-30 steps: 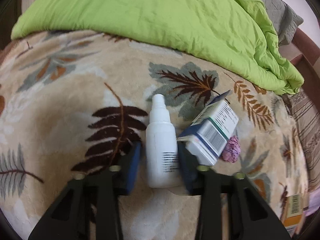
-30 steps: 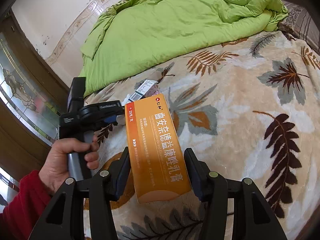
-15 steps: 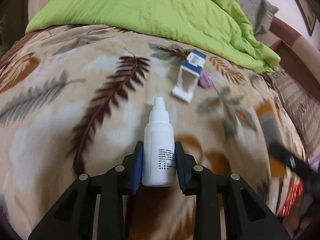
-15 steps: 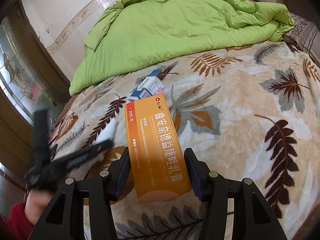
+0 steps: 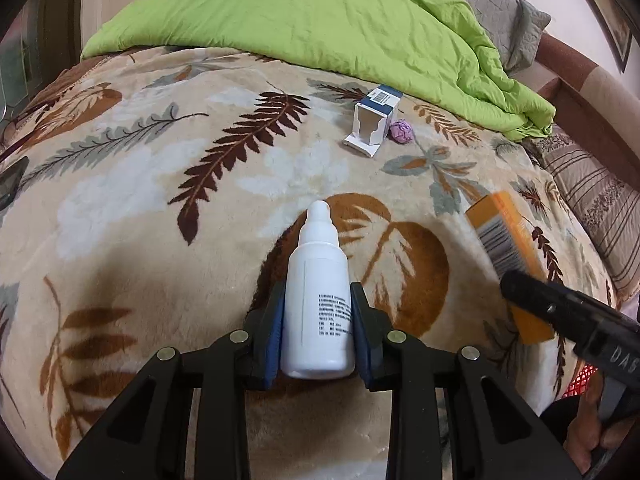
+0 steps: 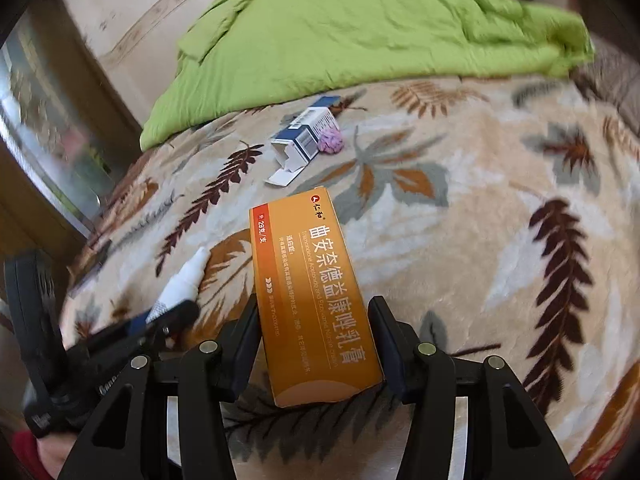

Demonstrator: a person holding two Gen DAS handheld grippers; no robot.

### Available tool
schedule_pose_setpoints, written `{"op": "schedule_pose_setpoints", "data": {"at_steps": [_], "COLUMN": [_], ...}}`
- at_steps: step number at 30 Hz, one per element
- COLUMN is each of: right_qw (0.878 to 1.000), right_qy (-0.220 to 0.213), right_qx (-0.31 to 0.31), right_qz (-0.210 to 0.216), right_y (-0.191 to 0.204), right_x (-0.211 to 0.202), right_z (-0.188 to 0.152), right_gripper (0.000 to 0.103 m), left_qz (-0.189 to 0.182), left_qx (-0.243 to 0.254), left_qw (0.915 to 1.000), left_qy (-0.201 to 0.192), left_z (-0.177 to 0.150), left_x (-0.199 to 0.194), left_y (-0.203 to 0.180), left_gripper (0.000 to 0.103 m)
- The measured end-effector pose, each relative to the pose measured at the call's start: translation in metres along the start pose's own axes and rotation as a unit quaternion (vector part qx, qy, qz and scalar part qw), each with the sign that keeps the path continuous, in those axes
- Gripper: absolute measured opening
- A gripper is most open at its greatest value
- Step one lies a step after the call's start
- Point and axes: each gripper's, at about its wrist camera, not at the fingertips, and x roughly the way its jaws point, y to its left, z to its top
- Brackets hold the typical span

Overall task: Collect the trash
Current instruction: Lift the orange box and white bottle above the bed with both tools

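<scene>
Left hand-held gripper [image 5: 318,344] clenched on the white bottle [image 5: 318,308], right hand-held gripper [image 6: 316,344] grasping the orange box [image 6: 314,300], both lifted off the bed [image 5: 120,200] as trash for disposal

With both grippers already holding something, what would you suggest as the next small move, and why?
Probably carry both loads off to wherever trash goes; no bin shows. The left gripper is shut on the white bottle, the right gripper on the orange box, so the opened blue-and-white carton and purple wad on the blanket must wait.
</scene>
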Motion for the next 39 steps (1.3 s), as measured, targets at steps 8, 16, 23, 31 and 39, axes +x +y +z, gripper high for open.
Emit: {"op": "schedule_pose_setpoints", "data": {"at_steps": [8,16,23,31,39], "right_qw": [0.999,0.996,0.995,0.997,0.997], "right_qy": [0.034,0.041,0.043,0.009,-0.012], "right_qx": [-0.018,-0.061,-0.067,-0.066,-0.064], "right_qz": [-0.024,-0.055,-0.06,-0.048,-0.045], "right_y": [0.004,0.017,0.018,0.018,0.02], "right_x": [0.02,0.025,0.025,0.013,0.007], "right_z": [-0.002,-0.007,-0.007,-0.006,-0.003], "right_gripper": [0.057,0.057,0.058,0.057,0.057], "left_qz": [-0.033,-0.026,-0.012,0.034,0.085], "left_qx": [0.002,0.012,0.01,0.041,0.039], "left_qw": [0.9994,0.9996,0.9996,0.9942,0.9896], "left_qy": [0.001,-0.002,-0.022,-0.094,-0.109], "left_z": [-0.001,-0.002,-0.003,-0.004,-0.001], "left_x": [0.004,0.005,0.0,-0.023,-0.027], "left_y": [0.006,0.001,0.004,-0.008,-0.003], "left_gripper": [0.037,0.038,0.028,0.029,0.029]}}
